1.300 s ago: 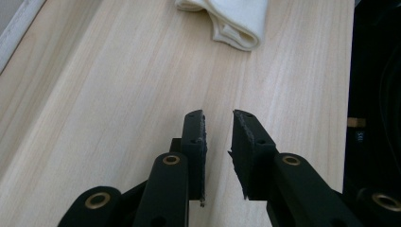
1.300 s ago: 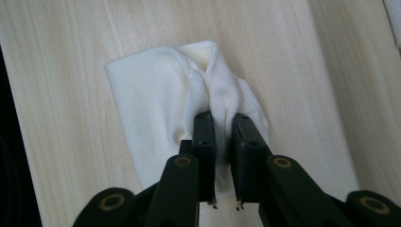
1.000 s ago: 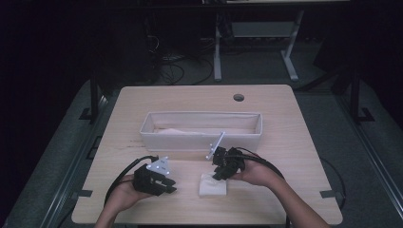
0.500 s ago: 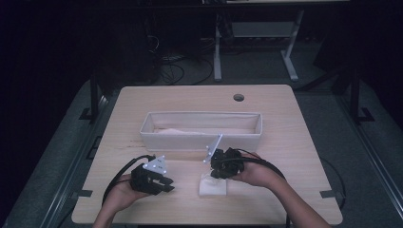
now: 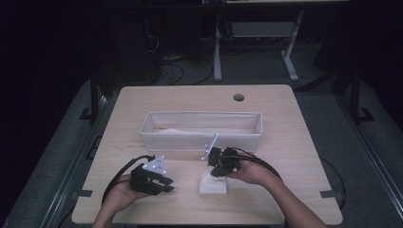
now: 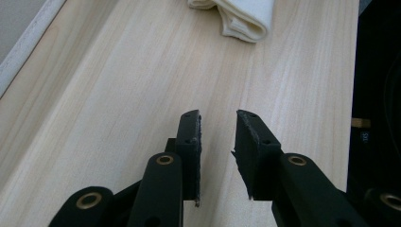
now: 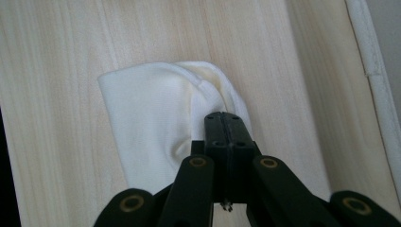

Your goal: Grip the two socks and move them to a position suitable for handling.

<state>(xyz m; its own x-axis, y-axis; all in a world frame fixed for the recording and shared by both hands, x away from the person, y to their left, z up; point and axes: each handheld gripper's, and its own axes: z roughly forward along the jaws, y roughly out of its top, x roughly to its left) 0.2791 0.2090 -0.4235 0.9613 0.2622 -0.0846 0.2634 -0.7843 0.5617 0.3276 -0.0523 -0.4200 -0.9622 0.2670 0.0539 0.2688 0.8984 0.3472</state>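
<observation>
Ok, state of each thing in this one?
Folded white cloth: on the table, one edge pinched.
Right gripper: jaws just closed, shut on the cloth.
Left gripper: jaws apart, holding nothing.
White bin: upright, pale fabric lying inside.

A cream-white cloth (image 7: 151,118) lies on the pale wood-grain table (image 7: 56,47) beside black claws.

A folded white knitted cloth (image 7: 156,118) with a soft, matt, finely ribbed surface is seen on a pale, smooth, matt wood-grain tabletop (image 6: 118,85). Matt black plastic is shown by the right gripper (image 7: 226,124) and left gripper (image 6: 218,124), with brass-coloured rivets. A white fabric-walled rectangular bin (image 5: 199,138) looks matt.
</observation>
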